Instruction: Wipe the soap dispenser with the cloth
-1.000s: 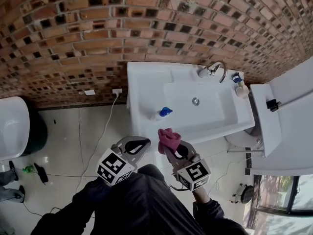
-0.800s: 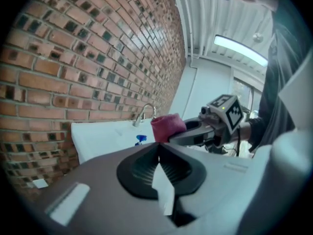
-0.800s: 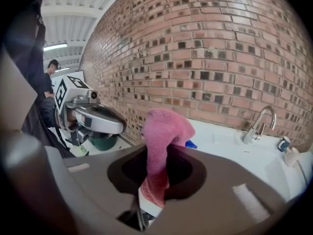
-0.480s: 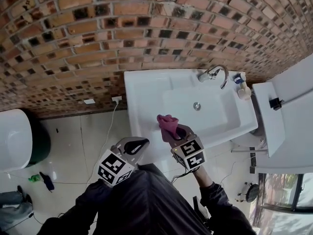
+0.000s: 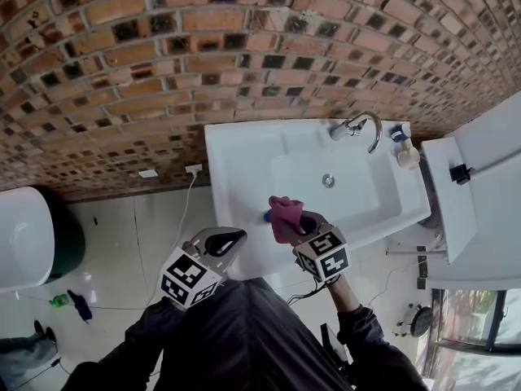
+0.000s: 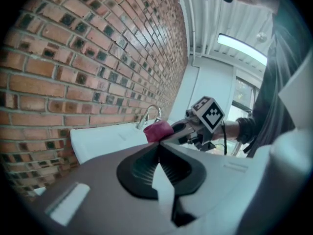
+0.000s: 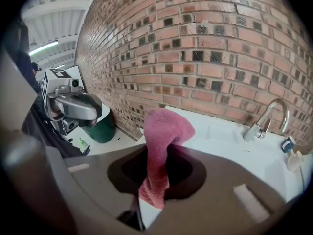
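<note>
**Desk:** Which step are you on?

**Operator:** The approach. My right gripper [image 5: 293,227] is clamped on the crumpled pink terry cloth [image 5: 283,212], which I hold over the front rim of the white ceramic washbasin [image 5: 236,155]. My left gripper [image 5: 233,239] is pinched closed on nothing, just off the basin's front-left corner.

**Desk:** And the bottle?

**Operator:** I take the blue sliver just left of the cloth to be the soap dispenser [image 5: 266,216], lying on that front rim. The cloth hides the rest, so I can't tell whether they touch.

**Desk:** Next move?

**Operator:** I'd lower the cloth onto it and rub along its length. A light bottle on a narrow glossy rim may skid, so my left may need to open and steady it.

**Desk:** The room?

**Operator:** There's a red-brown brick wall [image 5: 163,72] behind and a curved chrome tap [image 5: 360,124] at the basin's back. Below is a pale tiled floor [image 5: 146,210], with a dark green bin [image 7: 100,126] to the left.
</note>
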{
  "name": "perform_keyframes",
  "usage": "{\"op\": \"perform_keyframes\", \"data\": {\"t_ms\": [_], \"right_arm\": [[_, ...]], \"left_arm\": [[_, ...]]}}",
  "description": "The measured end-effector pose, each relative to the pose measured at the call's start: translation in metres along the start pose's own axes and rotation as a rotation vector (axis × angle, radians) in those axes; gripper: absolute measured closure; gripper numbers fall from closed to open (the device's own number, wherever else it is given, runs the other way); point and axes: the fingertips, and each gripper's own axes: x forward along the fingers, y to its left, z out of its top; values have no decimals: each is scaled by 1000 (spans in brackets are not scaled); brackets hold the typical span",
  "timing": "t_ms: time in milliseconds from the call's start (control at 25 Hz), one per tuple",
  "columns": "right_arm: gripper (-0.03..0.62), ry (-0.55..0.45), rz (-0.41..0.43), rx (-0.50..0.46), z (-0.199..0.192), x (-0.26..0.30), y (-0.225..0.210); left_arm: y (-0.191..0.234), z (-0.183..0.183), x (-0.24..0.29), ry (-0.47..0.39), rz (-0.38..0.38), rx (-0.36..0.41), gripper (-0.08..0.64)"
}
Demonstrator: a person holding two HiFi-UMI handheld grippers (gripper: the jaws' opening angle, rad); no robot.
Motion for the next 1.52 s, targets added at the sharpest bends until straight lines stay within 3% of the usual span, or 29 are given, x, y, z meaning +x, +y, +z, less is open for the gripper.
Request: {"op": "perform_keyframes", "data": {"t_ms": [200,360,480,640,1080,1360,1520], "right_arm": [[525,-23,-32,48,-8,-2,-9],[525,-209,-46,-70,11,-19,6],[525,-260,-14,-98,-9,-22,25],[525,-240,26,-44,-42,-5,39],[525,-163,86,28,-80,59,38],[525,-71,132,96,-113,86,38],[524,34,166,167,-127,101,40]], "left_arm": [[4,-2,4,24,-8,3,560],[8,-2,4,47,-12,10,560],[10,-4,2,71,-12,18,560],[13,-5,1,105,-12,28,560],[7,-12,-1,171,-31,79,560],[6,-16,-3,191,-32,85,560],[5,-17,1,204,-35,89,560]]}}
